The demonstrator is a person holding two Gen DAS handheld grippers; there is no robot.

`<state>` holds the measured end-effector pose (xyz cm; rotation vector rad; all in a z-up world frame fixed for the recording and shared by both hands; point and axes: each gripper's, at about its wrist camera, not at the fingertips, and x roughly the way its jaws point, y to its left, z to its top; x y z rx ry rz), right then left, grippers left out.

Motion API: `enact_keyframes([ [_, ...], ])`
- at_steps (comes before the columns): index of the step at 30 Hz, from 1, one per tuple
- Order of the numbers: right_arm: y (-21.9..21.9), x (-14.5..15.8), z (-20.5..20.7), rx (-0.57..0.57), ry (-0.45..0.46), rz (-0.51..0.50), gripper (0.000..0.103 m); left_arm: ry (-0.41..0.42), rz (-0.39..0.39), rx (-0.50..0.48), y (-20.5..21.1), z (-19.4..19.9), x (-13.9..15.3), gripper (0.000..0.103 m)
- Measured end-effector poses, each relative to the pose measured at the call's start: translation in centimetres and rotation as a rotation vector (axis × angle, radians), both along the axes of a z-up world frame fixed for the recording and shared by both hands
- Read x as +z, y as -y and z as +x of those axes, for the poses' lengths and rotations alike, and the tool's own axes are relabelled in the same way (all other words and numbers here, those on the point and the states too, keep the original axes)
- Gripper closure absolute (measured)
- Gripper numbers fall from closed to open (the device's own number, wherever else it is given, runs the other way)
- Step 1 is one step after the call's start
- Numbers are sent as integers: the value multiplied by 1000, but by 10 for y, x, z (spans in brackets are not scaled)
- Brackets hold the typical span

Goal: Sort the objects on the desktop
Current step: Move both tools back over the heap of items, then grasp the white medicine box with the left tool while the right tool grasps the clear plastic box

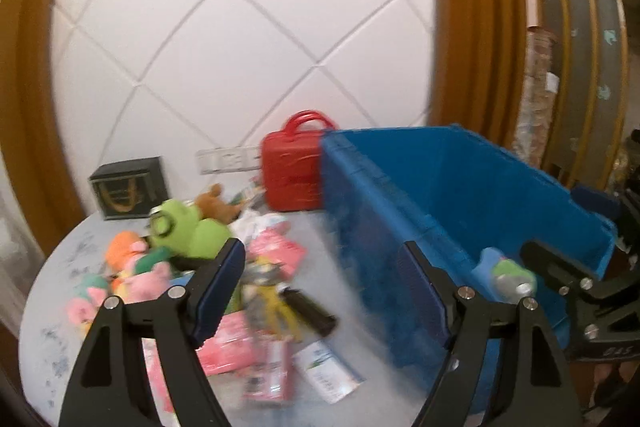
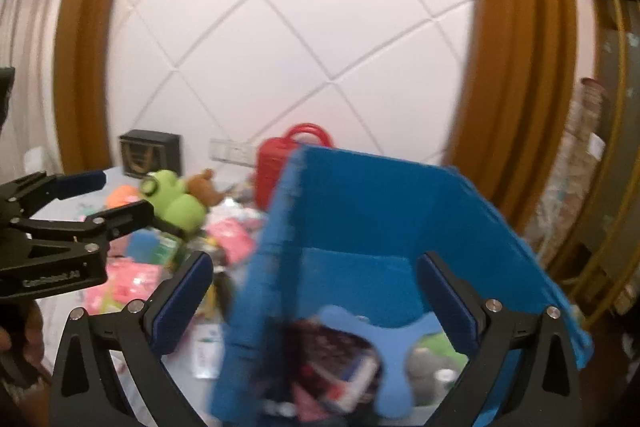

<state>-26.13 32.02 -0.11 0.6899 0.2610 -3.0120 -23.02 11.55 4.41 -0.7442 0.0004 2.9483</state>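
Observation:
A blue plastic bin [image 1: 460, 195] stands on the round white table [image 1: 52, 307], also in the right wrist view [image 2: 380, 211]. It holds a blue star-shaped toy [image 2: 380, 339], a dark patterned packet [image 2: 332, 347] and a green item [image 2: 436, 343]. A pile of plush toys and packets lies left of it, with a green plush [image 1: 188, 231] on top. My left gripper [image 1: 324, 279] is open and empty above the pile, seen from the right wrist too [image 2: 120, 199]. My right gripper [image 2: 316, 291] is open and empty over the bin's near left wall.
A red case with a handle [image 1: 292, 171] and a dark box [image 1: 128, 191] stand at the table's back by the quilted white wall. Pink packets [image 1: 228, 343], a black tube [image 1: 312, 311] and a white carton [image 1: 328, 375] lie near the table front. Wooden frames flank the wall.

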Motion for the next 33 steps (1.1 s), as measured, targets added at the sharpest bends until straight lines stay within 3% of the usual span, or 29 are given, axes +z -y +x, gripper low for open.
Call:
enact_keyframes([
  [5, 54, -16, -6, 97, 10, -22, 0, 50, -7, 93, 64, 11, -25, 24],
  [11, 104, -61, -22, 185, 110, -48, 0, 161, -11, 160, 121, 19, -74, 24],
  [17, 132, -134, -38, 224, 274, -38, 0, 327, 1, 192, 147, 16, -147, 24],
  [27, 134, -265, -58, 283, 572, 8, 1, 591, 86, 287, 149, 37, -269, 24],
  [30, 141, -289, -60, 346, 613, 25, 8, 637, 109, 326, 146, 48, -294, 24],
  [33, 153, -306, -63, 404, 626, 50, 27, 653, 129, 368, 145, 59, -313, 30],
])
